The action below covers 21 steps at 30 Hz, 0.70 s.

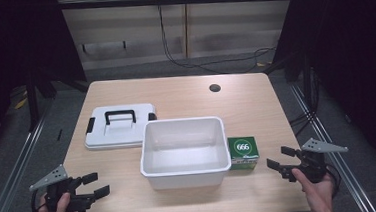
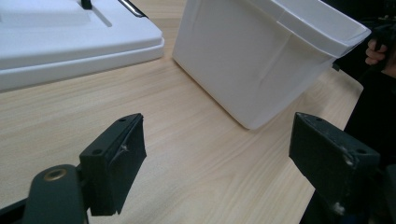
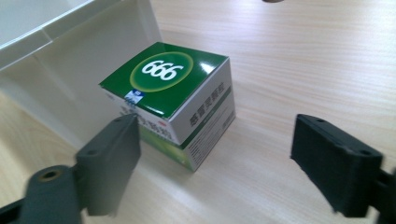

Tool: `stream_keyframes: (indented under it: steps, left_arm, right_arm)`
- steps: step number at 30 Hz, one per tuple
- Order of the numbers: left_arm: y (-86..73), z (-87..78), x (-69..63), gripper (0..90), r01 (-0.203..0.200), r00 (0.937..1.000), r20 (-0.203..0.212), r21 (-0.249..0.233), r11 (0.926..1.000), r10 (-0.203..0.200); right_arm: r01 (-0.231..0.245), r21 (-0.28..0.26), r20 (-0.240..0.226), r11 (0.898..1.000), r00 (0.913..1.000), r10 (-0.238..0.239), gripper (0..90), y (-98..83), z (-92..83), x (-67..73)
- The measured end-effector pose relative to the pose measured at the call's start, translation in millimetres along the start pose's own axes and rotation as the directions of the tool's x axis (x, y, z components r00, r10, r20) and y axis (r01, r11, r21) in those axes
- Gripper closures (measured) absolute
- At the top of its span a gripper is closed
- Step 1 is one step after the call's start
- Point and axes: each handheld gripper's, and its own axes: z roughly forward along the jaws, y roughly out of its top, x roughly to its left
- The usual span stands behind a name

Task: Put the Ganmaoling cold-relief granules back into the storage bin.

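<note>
A white plastic bin [image 1: 184, 151] stands empty in the middle of the wooden table [image 1: 256, 106]; its side wall [image 2: 261, 60] fills the upper part of the left gripper view. Its white lid [image 1: 119, 126] with a black handle lies flat to the bin's left [image 2: 60, 42]. A green and white box [image 1: 243, 152] marked 666 sits against the bin's right side [image 3: 173, 98]. My left gripper [image 1: 95, 185] is held open near the front left corner, aimed toward the bin [image 2: 215, 158]. My right gripper [image 1: 281, 158] is open at the front right, a short way from the box [image 3: 215, 158].
A round dark cable hole [image 1: 215, 88] sits in the table's far right part. Bare wood lies behind the bin and along the front edge. Cables run across the floor beyond the table, and metal rails flank both sides.
</note>
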Motion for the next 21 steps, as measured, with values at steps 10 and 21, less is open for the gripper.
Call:
stream_keyframes:
  steps: [10, 21]
  left_arm:
    - [-0.8, 0.3, 0.4, 18.5, 0.002, 1.0000, -0.005, 0.005, 1.0000, -0.002]
    - [0.0, 1.5, -2.3, 18.5, -0.010, 0.9999, 0.006, 0.010, 0.9999, 0.010]
  right_arm:
    - [0.017, -0.004, -0.035, 1.000, 0.9992, -0.017, 13.2, -0.8, -4.8, 1.0]
    - [0.038, 0.009, -0.093, 0.999, 0.9950, -0.037, 13.3, 7.1, -7.4, 5.4]
